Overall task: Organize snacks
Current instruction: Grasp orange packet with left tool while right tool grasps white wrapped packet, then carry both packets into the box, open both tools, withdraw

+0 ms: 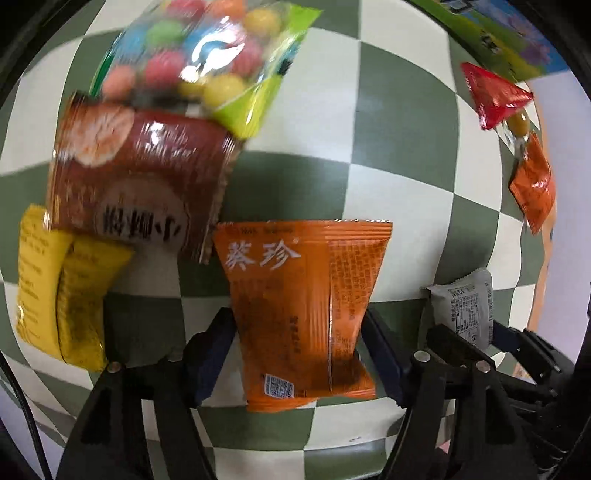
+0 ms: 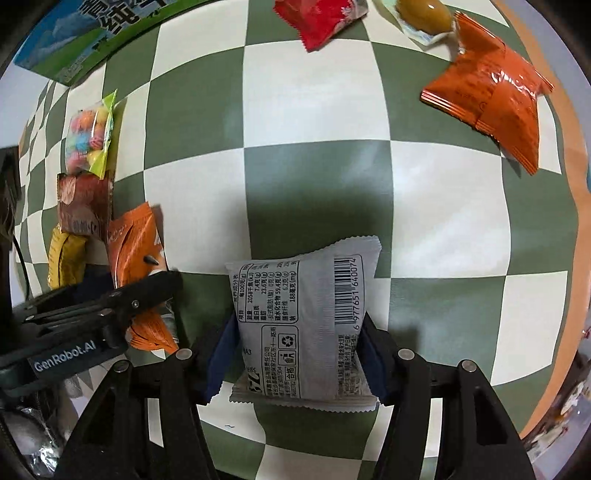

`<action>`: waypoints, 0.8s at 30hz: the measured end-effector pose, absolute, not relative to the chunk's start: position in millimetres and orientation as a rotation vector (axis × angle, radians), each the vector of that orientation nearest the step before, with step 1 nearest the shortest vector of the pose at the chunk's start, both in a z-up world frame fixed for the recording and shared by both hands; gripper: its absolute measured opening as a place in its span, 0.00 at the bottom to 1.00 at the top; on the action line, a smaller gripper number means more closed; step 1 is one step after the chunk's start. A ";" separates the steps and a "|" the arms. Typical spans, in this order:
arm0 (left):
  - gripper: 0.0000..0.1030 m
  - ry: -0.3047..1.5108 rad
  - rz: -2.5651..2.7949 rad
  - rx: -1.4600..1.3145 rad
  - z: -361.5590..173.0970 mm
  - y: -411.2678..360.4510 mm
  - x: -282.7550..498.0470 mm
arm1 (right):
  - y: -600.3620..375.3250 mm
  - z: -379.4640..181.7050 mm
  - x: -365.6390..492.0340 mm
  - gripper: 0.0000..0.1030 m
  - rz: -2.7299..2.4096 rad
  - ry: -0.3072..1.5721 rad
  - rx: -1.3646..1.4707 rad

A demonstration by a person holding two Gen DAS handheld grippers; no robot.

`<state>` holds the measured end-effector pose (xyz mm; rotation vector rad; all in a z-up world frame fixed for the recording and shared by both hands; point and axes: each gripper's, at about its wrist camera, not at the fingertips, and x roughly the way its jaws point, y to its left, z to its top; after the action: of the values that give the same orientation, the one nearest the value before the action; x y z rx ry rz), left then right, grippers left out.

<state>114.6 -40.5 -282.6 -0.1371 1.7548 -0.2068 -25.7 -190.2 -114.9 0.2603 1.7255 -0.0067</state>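
I am working over the green-and-white checked cloth, and every place below is given from it. A blue-and-green carton is lying at its far edge.

On the cloth's left side a stack of snacks is sitting together: the clear bag of coloured candy balls farthest out, the brown packet overlapping its near end, the yellow packet tucked under the brown one's near corner.

My left gripper is pointing down at the cloth just beside that stack, its pads pressing both sides of the orange packet; I am clamping it.

My right gripper is pointing down nearer the cloth's middle, clamping the grey packet, barcode side facing the camera.

At the cloth's far right corner, three pieces are lying close together: a second orange packet, a red packet, and between them a small clear-wrapped yellowish sweet.
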 end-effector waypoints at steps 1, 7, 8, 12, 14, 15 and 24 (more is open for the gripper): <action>0.67 1.764 -0.202 -0.141 -284.5 -40.6 113.5 | -193.3 -115.2 -26.2 0.62 -0.008 1.726 0.266; 0.50 1.738 -0.162 -0.100 -285.6 -48.2 109.5 | -203.0 -125.2 -28.3 0.61 -0.013 1.741 0.241; 0.49 1.732 -0.168 -0.095 -284.6 -47.5 114.3 | -194.0 -119.9 -32.0 0.57 -0.018 1.736 0.230; 0.47 1.708 -0.182 -0.050 -273.8 -54.7 109.3 | -198.1 -108.8 -37.5 0.52 -0.021 1.713 0.257; 0.47 1.702 -0.192 -0.057 -267.0 -55.1 108.8 | -204.3 -103.9 -36.3 0.52 -0.018 1.703 0.277; 0.47 1.697 -0.195 -0.061 -262.5 -54.3 107.7 | -207.0 -100.7 -34.7 0.52 -0.014 1.701 0.290; 0.47 1.502 -0.293 -0.164 -146.0 -54.7 143.9 | -224.0 -17.9 -1.4 0.52 0.067 1.551 0.409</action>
<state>143.9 -54.7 -146.0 -0.1635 1.5021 -0.2927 -1.4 -224.0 -17.9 0.4095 1.5508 0.0674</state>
